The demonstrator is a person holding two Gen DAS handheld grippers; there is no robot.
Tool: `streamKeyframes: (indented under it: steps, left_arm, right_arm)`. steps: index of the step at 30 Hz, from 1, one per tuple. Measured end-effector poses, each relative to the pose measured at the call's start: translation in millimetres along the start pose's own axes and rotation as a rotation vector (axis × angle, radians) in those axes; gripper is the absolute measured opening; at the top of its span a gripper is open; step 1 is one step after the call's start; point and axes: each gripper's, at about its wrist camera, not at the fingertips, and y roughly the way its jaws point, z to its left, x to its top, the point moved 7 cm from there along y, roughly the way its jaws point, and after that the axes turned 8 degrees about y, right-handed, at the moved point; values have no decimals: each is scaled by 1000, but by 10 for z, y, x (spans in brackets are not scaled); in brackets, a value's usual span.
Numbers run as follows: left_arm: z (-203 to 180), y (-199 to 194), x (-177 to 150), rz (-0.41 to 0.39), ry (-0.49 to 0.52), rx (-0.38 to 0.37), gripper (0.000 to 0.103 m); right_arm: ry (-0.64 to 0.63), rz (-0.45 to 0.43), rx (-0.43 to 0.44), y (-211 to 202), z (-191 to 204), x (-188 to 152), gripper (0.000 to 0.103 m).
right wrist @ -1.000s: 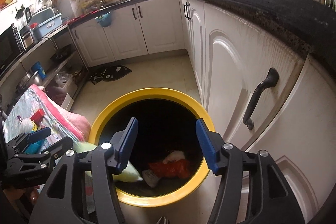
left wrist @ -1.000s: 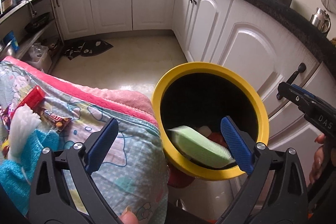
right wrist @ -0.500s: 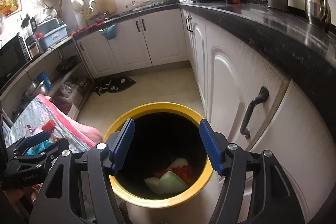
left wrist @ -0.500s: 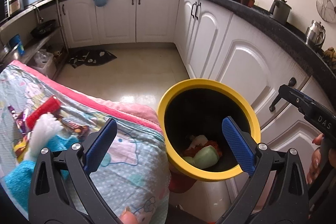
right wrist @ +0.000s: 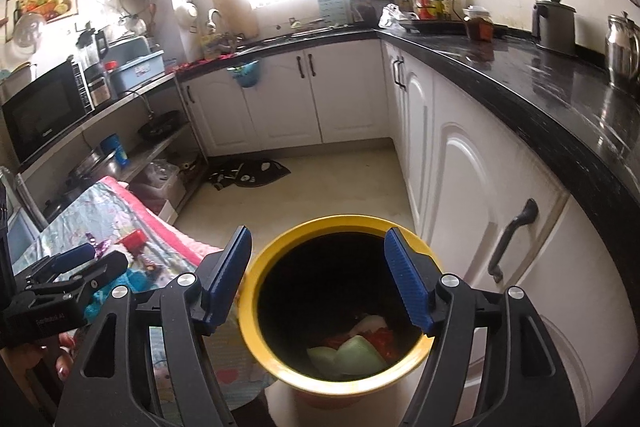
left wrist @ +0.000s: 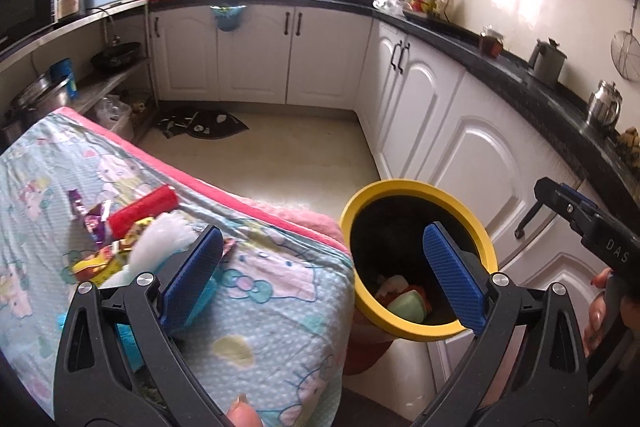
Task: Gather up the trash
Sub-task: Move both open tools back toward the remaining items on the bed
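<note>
Left wrist view: the left gripper [left wrist: 322, 261] stands wide with nothing between its ribbed blue pads; its left pad hangs over the litter pile, its right pad over the bin mouth.
Right wrist view: the right gripper [right wrist: 318, 277] is spread wide and empty above the bin; its jaws have just been opening, with nothing between them.
Bin: a round bin [right wrist: 276, 363] with a smooth yellow rim and black inside, on the floor between the bed and the white cupboards on the right.
Done: a pale green, soft-looking pouch [right wrist: 352, 355] lies at the bottom of the bin, beside something red and something white, crumpled.
Left: on the bed, near its edge, a heap of shiny crinkled wrappers [left wrist: 100, 251], a red tube-shaped packet [left wrist: 144, 209] and a white fluffy wad [left wrist: 160, 241], with a turquoise towel-like cloth [left wrist: 124, 337] nearer the camera.
Bed: a soft printed cover [left wrist: 272, 311] in pale blue with cartoon figures and a fuzzy pink border.
Progress: I judge it partway; a few pieces are binned, several still wait on the bed.
Next: probably a reach left to the heap; thin foil may slip from flat pads.
</note>
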Motion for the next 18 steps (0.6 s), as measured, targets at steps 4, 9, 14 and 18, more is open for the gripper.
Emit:
streamKeyframes:
  steps: [4,9,14,18]
  left_arm:
    - [151,-139,12,-25,-20,19,92]
    - [330,-284,16,-50,-55,49,92]
    - [522,-385,-5,-67,-89,74,92]
    - [676,-445,-28,-74,-112,93,92]
  right_arm:
    - [-10,-2,33,-57,147,-1,67]
    - [-24,-1,84,-112,352,-3,68]
    - [-54,4,117,-148,565,-33,68]
    - [-69,9,142,-159,725,-78,68]
